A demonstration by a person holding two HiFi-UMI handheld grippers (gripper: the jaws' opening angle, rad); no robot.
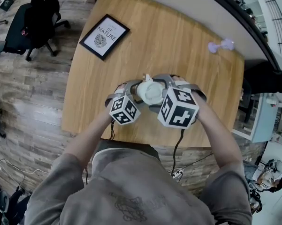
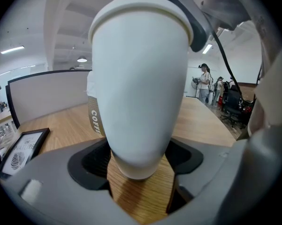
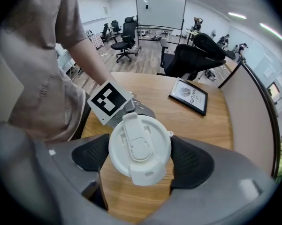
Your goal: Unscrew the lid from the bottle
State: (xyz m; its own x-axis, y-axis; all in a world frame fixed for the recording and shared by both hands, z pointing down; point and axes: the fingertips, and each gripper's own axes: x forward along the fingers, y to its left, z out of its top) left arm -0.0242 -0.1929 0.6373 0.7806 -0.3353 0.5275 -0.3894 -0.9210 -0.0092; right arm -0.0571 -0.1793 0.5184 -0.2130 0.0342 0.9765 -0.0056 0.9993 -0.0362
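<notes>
Black pads (image 3: 91, 156) of the right gripper (image 3: 141, 156) clamp the white flip-top lid (image 3: 140, 144) from both sides, seen from straight above. Below it, the left gripper (image 2: 140, 161) is clenched on the lower body of the white bottle (image 2: 141, 88), its pads (image 2: 91, 165) pressed against the narrowing base. A tan band lettered "COFF" runs partly round the bottle's side. The bottle is roughly upright between the two grippers, over the near part of the table (image 1: 178, 46); whether its base touches the wood cannot be told.

The person's grey sleeves (image 1: 80, 149) reach in from the near edge. The table is light wood with rounded corners. A black-framed leaf print (image 1: 104, 36) lies flat near its far left corner, and a small lilac dumbbell-shaped item (image 1: 221, 46) lies near the far right edge, both well apart from the bottle. A pale partition (image 2: 47, 97) borders the table's far side.

Grey wood-plank flooring (image 1: 23, 111) surrounds the table, with a black office chair (image 1: 37, 18) to the left. Beyond are more chairs, a whiteboard (image 3: 160, 12), ceiling strip lights and people standing in the distance (image 2: 205, 81).
</notes>
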